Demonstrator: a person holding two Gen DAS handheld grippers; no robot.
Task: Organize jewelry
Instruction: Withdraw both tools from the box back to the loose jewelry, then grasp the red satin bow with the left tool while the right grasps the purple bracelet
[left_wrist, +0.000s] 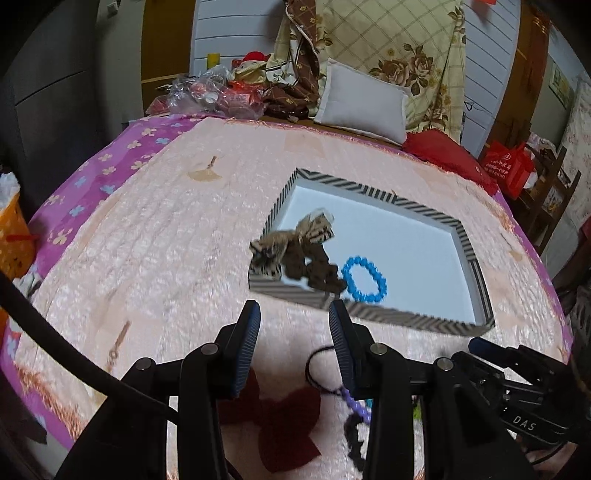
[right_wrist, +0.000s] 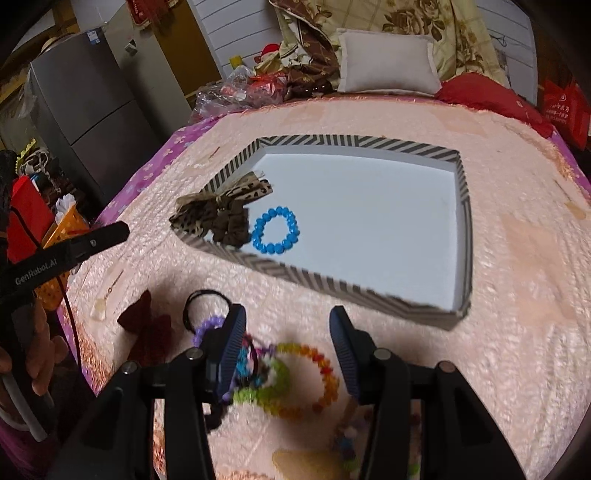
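Both tongs are spread wide with nothing between their fingers. The left tongs (left_wrist: 294, 314) hang above the pink quilt of the bed (left_wrist: 155, 236), just short of the near wall of the striped tray (left_wrist: 373, 315). Beyond their fingertips, in the tray's near left corner, lies a leopard-print bow (left_wrist: 291, 251), partly draped over the tray's left wall, and touching its right side is a blue bead bracelet (left_wrist: 364, 274) flat on the white tray floor. Under and behind the left tongs, on the quilt, are a dark red bow (left_wrist: 284, 424), a thin black hair tie (left_wrist: 321, 363) and a purple beaded piece (left_wrist: 356, 404), the last two just beside the right finger.

The right tongs (right_wrist: 286, 319) hover over a heap of jewelry on the quilt, near side of the tray. A rainbow bead bracelet (right_wrist: 317, 380) lies between the two fingers, closer to the wrist than to the tips, and touches neither as far as the blur allows. A green bead bracelet (right_wrist: 266, 387) overlaps its left side, and a purple bracelet (right_wrist: 207, 328) and the black hair tie (right_wrist: 201, 304) sit just left of the left finger. From this view the leopard-print bow (right_wrist: 218, 216) and blue bead bracelet (right_wrist: 275, 230) lie well beyond the tips, inside the tray (right_wrist: 332, 286).
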